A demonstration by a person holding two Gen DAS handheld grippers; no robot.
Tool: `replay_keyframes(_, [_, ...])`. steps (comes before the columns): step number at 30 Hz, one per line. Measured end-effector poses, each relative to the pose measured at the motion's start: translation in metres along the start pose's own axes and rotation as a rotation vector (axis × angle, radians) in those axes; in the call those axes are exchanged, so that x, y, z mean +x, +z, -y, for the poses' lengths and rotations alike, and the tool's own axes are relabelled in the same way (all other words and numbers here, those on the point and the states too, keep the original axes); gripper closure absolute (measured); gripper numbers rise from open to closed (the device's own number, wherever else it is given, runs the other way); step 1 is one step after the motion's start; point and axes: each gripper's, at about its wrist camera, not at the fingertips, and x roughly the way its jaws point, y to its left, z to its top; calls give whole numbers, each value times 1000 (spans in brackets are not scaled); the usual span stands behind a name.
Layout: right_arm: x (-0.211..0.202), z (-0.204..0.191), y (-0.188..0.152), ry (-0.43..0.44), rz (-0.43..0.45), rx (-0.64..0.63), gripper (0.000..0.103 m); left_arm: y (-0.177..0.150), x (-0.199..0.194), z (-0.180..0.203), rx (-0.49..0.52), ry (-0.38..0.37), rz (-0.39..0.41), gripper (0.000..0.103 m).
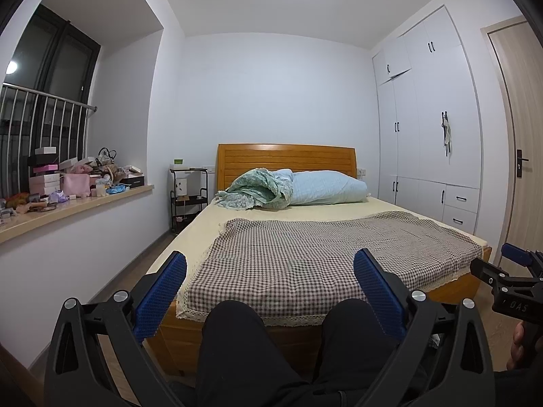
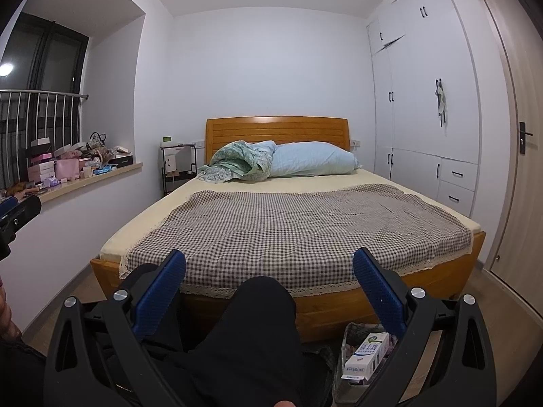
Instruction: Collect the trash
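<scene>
2 tools (image 1: 269, 271) (image 2: 269, 269) spread, empty; milk carton (image 2: 366, 356) perhaps in a bin (image 2: 342, 339).

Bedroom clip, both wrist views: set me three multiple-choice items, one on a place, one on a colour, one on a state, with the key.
1. Where does the milk carton lie?
A. on the bed
B. in a container on the floor at the foot of the bed
C. on the window ledge

2. What colour is the pillow?
A. light blue
B. red
C. black

3. How do the jaws of the right gripper stand?
A. shut on the carton
B. shut, empty
C. open, empty

Key:
1 B, the right wrist view shows it low by the bed frame.
2 A, it is pale blue against the headboard.
3 C, its blue pads stand wide apart with nothing between them.
</scene>
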Motion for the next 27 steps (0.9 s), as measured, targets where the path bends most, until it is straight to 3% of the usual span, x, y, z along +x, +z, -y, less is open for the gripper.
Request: replay_keyframes(27, [0, -1, 0, 6, -4, 1, 8, -1, -4, 8, 9, 9, 14, 7])
